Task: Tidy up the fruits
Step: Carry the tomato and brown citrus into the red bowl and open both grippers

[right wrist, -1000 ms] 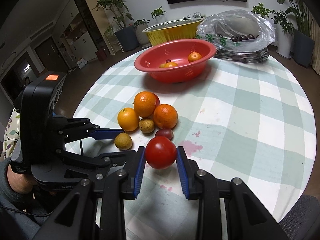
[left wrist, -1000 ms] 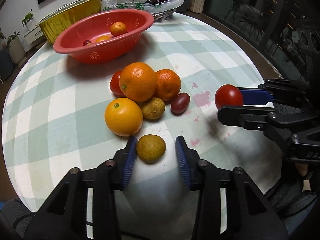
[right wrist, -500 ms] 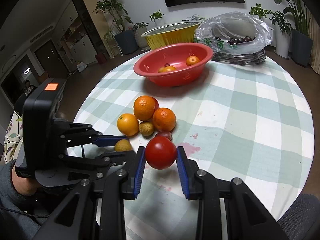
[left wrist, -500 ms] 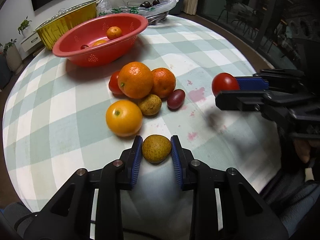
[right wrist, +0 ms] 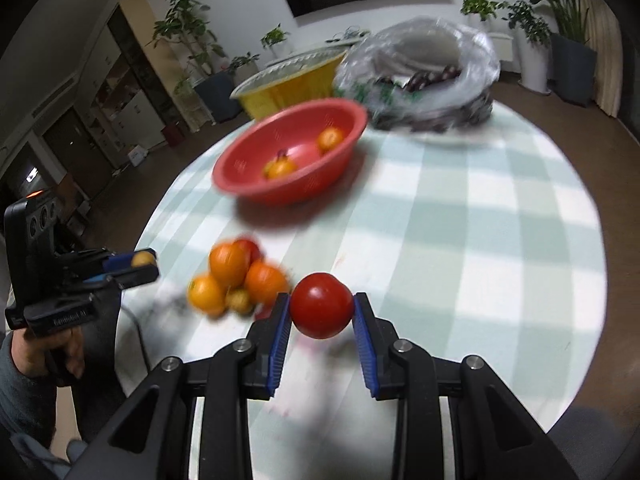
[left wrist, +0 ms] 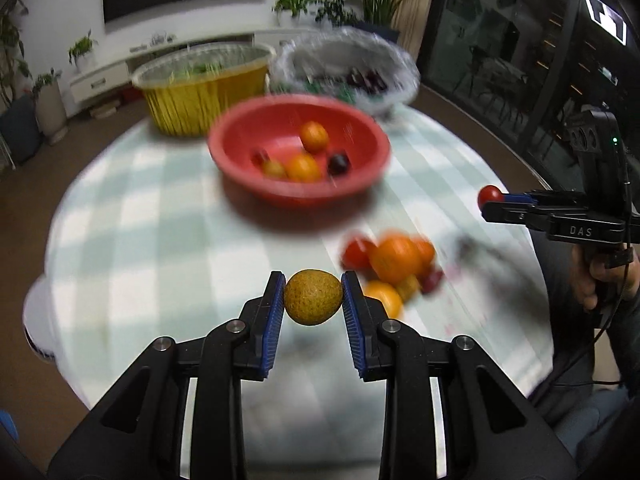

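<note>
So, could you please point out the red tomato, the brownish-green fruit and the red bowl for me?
red tomato (right wrist: 321,311), right wrist view, middle of its front face.
brownish-green fruit (left wrist: 313,297), left wrist view, centre of its speckled skin.
red bowl (left wrist: 362,178), left wrist view, outer right wall.

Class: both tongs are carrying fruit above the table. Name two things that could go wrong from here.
1. The brown fruit is round and pinched only at its sides by the left tongs; it may slip out.
2. The right tongs squeeze a tomato, which may bruise or drop short of the red bowl.
</note>
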A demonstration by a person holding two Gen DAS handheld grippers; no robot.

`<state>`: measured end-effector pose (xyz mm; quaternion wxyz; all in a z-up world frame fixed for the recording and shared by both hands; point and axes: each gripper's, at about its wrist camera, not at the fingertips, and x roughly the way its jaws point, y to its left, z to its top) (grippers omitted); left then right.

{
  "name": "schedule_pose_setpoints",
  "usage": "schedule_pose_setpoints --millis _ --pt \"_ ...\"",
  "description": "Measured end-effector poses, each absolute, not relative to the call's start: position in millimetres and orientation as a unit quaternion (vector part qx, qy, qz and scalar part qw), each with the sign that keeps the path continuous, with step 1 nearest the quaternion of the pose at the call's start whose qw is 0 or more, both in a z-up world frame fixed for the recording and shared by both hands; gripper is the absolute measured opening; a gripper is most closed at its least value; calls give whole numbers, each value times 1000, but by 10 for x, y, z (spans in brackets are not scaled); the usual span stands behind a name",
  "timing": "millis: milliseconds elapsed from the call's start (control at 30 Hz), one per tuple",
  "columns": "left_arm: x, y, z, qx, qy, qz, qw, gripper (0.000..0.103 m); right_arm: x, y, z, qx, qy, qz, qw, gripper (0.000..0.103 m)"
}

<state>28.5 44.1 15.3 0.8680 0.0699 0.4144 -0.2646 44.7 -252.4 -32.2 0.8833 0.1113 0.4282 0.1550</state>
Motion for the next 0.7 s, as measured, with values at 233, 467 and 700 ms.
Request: schedule_pose_setpoints --millis 233,467,700 --pt "1087 352 423 82 389 -273 876 27 1045 -2503 23 96 413 141 895 34" --pt "1618 15 217 106 404 -283 863 27 1644 -2187 112 65 416 156 893 34" --pt "1876 -193 -85 127 418 -285 853 27 2087 -1918 -59 30 441 162 882 34"
